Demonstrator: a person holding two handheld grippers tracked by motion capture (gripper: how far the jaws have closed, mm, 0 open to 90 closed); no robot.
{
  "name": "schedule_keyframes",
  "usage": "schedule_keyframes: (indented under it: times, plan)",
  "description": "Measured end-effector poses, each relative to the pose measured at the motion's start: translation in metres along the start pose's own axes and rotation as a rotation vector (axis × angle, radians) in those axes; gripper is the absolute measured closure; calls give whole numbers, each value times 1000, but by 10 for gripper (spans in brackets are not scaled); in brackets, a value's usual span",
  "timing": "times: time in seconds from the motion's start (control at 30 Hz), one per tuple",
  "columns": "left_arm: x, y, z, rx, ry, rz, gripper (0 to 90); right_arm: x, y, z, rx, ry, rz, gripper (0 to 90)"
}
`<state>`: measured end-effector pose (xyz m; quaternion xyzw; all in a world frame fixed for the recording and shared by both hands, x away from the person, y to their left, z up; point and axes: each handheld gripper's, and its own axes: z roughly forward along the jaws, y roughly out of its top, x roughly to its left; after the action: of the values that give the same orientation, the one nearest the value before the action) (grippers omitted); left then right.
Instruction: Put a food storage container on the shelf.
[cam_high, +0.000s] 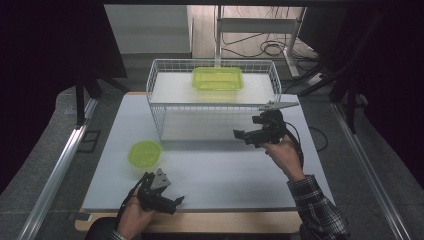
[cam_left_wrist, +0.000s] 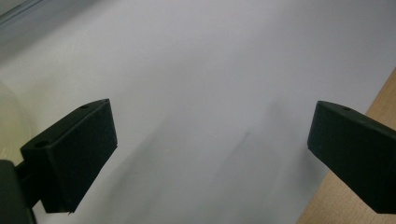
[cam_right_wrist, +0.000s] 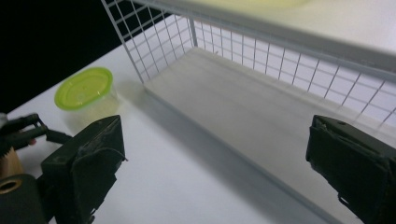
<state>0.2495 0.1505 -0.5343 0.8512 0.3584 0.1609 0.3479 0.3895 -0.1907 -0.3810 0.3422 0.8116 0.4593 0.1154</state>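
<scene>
A round tub with a lime-green lid (cam_high: 145, 152) stands on the white mat, left of a white wire rack (cam_high: 156, 107); it also appears in the right gripper view (cam_right_wrist: 84, 88). A lime-green rectangular container (cam_high: 218, 78) rests on the rack's top shelf. My right gripper (cam_high: 241, 136) hovers in front of the rack's lower shelf, pointing left, jaws wide apart (cam_right_wrist: 215, 172) with nothing between them. My left gripper (cam_high: 176, 204) sits near the mat's front edge, below and right of the round tub, open (cam_left_wrist: 210, 154) over bare mat.
The white mat (cam_high: 225, 175) covers a wooden table whose edge (cam_high: 225, 222) shows at the front. The rack's lower shelf (cam_right_wrist: 243, 102) is bare. Metal rails run along both sides of the table, and cables lie on the floor behind.
</scene>
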Motion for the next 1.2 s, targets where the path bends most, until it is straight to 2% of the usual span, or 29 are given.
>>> schedule_keyframes:
  times: [0.07, 0.3, 0.33, 0.37, 0.5, 0.7, 0.9, 1.2]
  plan:
    - [0, 0, 0, 1, 0, -3, 13, 1, -4, 0, 1, -3, -5, 41]
    - [1, 0, -1, -7, 10, -7, 11, 5, -38, 0, 7, -21, -17, 23]
    - [1, 0, -2, -9, 11, -7, 11, 5, -38, 0, 7, -21, -17, 23]
    - [1, 0, -3, -12, 16, -8, 11, 6, -46, 0, 6, -27, -12, 20]
    - [2, 0, -3, -3, 30, -6, 10, 8, -61, -2, 7, -50, -20, 12]
    - [2, 0, -4, -4, 37, -15, 10, 13, -76, -4, 7, -84, -41, 11]
    - [4, 0, -5, -7, 40, -21, 12, 16, -93, -3, 30, -92, -45, 11]
    - [4, 0, -4, -11, 46, -10, 11, 14, -115, 0, 51, -94, -46, 11]
